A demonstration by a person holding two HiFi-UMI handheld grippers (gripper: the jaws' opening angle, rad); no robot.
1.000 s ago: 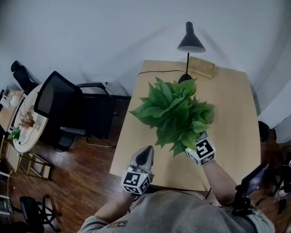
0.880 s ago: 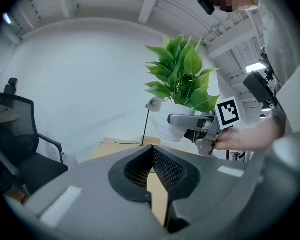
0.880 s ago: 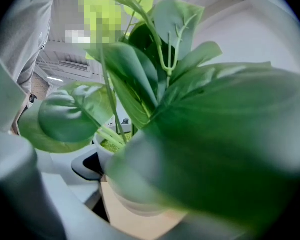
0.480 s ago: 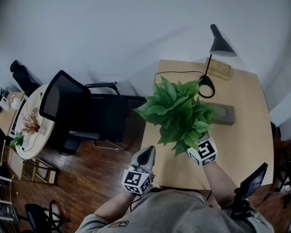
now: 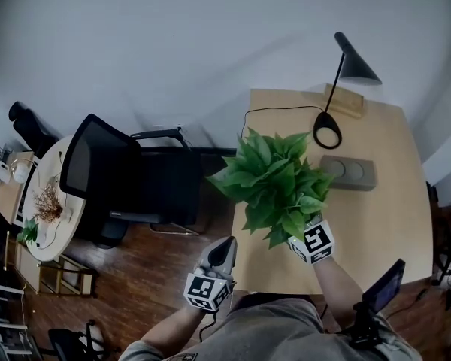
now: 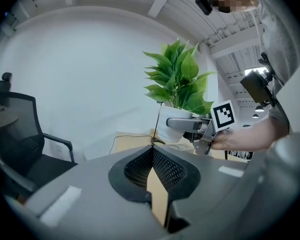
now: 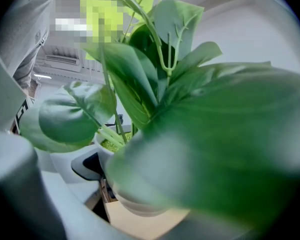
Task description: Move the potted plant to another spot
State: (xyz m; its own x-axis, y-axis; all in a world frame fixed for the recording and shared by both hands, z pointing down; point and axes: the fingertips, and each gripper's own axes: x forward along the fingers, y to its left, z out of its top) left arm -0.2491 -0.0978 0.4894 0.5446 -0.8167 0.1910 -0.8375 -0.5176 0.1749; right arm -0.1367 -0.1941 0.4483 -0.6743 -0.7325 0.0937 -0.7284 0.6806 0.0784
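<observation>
The right claw [image 6: 176, 124] grips the potted plant [image 5: 274, 183] by its pot, beneath the leaves; the left claw [image 5: 224, 248], closed and empty, sits apart.

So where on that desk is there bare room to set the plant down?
Widest bare patch on the desk: near right, between the grey block and the near edge. The far end is crowded by the lamp, its cable and a wooden block. The potted plant, held by the right gripper, hides the left side.
</observation>
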